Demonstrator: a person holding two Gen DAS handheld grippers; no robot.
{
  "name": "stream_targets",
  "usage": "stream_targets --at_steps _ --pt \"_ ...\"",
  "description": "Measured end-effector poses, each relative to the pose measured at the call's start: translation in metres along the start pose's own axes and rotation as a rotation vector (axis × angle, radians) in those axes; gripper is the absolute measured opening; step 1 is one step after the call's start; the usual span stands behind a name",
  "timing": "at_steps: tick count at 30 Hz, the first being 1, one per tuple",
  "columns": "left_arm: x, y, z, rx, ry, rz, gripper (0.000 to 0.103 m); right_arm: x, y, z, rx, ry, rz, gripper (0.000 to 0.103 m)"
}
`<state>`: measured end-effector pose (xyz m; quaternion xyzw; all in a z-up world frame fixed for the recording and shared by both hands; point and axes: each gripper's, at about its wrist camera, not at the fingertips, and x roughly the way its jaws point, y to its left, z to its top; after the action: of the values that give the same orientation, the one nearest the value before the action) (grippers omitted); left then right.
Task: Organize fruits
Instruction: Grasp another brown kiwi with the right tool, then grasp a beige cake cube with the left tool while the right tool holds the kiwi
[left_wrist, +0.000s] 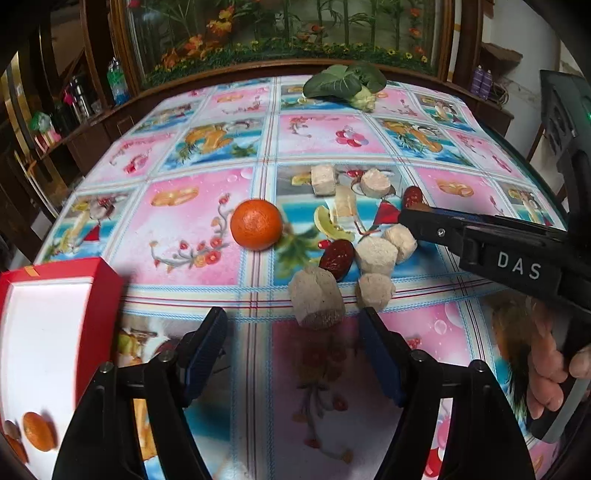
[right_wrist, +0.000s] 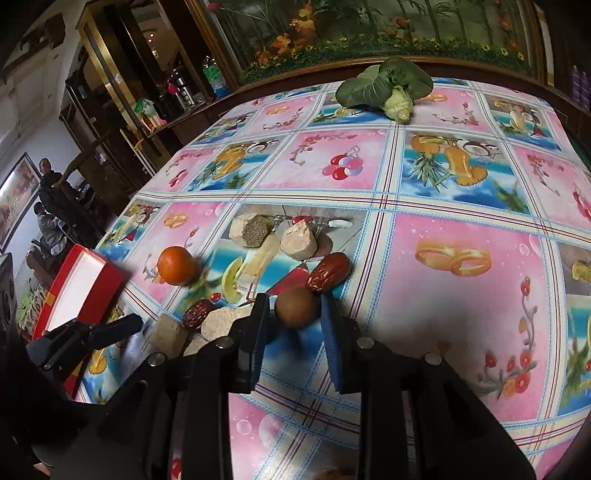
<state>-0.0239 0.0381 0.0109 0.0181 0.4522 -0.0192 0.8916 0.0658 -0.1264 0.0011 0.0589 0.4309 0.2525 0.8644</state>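
My right gripper (right_wrist: 294, 317) is shut on a brown round fruit (right_wrist: 297, 307) just above the patterned tablecloth; in the left wrist view its black fingers (left_wrist: 424, 225) hide that fruit. A red date (right_wrist: 328, 271) lies just beyond it. An orange (left_wrist: 256, 224) sits alone left of the pile. Another red date (left_wrist: 337, 258) lies among beige chunks (left_wrist: 317, 302). A red box (left_wrist: 103, 288) with a white inside stands at the left, holding an orange (left_wrist: 38, 431). My left gripper (left_wrist: 293, 332) is open and holds nothing, close in front of the nearest chunk.
A leafy green vegetable (left_wrist: 347, 83) lies at the table's far edge. A dark wooden cabinet with a flower picture stands behind the table. Shelves with bottles (right_wrist: 212, 77) are at the left, and people sit far off to the left. A hand (left_wrist: 550, 373) grips the right tool.
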Motion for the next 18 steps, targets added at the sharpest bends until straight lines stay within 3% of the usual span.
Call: stream_targets --at_steps 5,8,10,18 --pt "-0.002 -0.002 0.000 0.007 -0.013 -0.041 0.045 -0.004 -0.004 0.002 0.012 0.014 0.023 0.026" --pt "-0.002 0.001 0.000 -0.001 -0.014 -0.037 0.036 -0.014 -0.004 0.004 0.008 -0.024 0.019 0.026" --pt "-0.003 0.005 0.001 -0.009 -0.015 -0.037 0.024 -0.018 -0.004 0.004 0.014 -0.036 0.019 0.026" --pt "-0.013 0.010 -0.009 -0.037 -0.012 -0.042 0.024 -0.024 -0.012 0.003 0.046 -0.044 0.020 0.026"
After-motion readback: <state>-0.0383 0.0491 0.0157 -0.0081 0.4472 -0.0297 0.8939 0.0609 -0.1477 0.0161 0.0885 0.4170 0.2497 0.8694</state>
